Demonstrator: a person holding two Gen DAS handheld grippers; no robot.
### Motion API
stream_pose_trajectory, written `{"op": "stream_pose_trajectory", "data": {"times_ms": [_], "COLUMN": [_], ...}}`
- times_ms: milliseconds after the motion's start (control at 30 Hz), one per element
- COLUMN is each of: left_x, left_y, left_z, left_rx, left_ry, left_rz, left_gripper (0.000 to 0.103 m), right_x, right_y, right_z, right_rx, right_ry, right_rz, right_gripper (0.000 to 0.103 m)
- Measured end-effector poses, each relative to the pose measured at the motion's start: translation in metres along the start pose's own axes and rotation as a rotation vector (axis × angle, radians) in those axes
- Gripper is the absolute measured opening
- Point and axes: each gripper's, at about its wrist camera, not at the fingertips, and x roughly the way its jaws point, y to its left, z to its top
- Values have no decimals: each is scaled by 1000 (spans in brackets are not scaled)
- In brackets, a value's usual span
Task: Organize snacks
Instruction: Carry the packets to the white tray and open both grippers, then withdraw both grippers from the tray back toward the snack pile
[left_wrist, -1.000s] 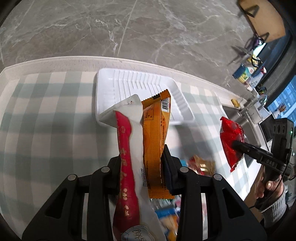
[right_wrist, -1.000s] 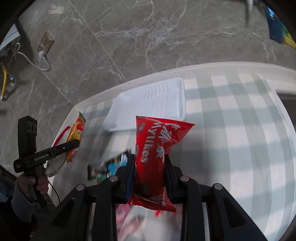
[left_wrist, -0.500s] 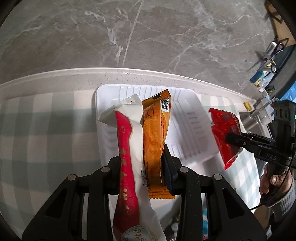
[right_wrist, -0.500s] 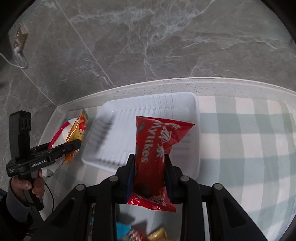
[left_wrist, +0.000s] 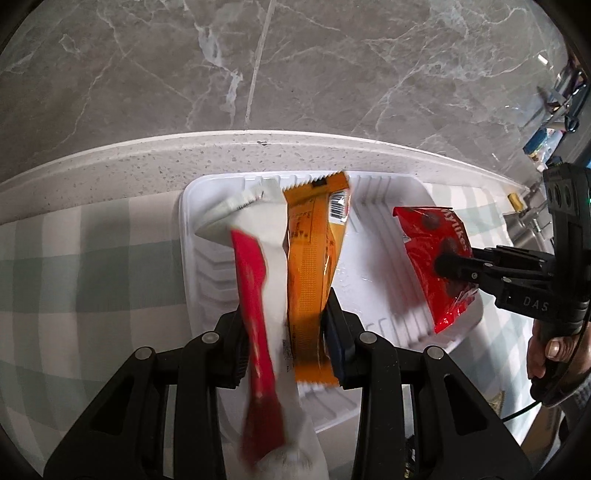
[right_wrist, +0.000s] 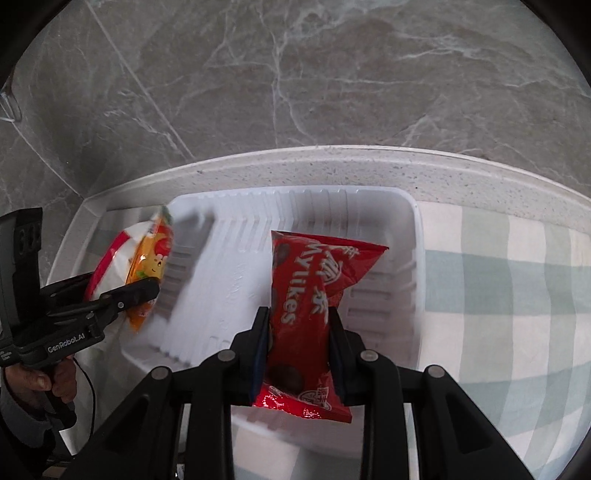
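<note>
— What colours are in my jaws?

— Left gripper (left_wrist: 286, 325), black, has a white packet (left_wrist: 273, 258) with a red stripe, and an orange packet (left_wrist: 314, 266) with a white barcode patch. Right gripper (right_wrist: 298, 339), black with blue pads, has a red bag (right_wrist: 310, 291) with white lettering and dark brown dots.

— And below?

— White ribbed tray (right_wrist: 229, 266), pale green-and-white checked cloth (right_wrist: 509, 280), speckled white counter (left_wrist: 207, 155), grey veined marble floor (right_wrist: 295, 74).

The red snack bag (right_wrist: 310, 295) reads "Mylikes" in white, beside Chinese characters too distorted to read. "GenRobot.AI" stands on the left gripper (right_wrist: 147, 291) body, "DAS" on the right gripper (left_wrist: 443, 264) body.
</note>
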Motion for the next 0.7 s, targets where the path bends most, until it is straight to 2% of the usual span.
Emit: {"op": "stream_pose_trajectory", "data": {"times_ms": [233, 367, 433, 700], "left_x": [-3, -6, -12, -34], "left_y": [-5, -10, -14, -17], "left_z": [2, 6, 0, -9], "left_rx": [28, 40, 50, 80], "left_ry": [-34, -50, -59, -79], "left_rz": [40, 63, 70, 110], "left_gripper": [33, 36, 40, 40], "right_x": [3, -1, -5, -26], "right_y": [4, 8, 10, 18], "right_z": [5, 5, 4, -2], "right_rx": [-16, -28, -37, -65], "right_ry": [-12, -23, -33, -63], "right_rz": [-26, -38, -47, -61], "right_gripper": [33, 38, 41, 43]}}
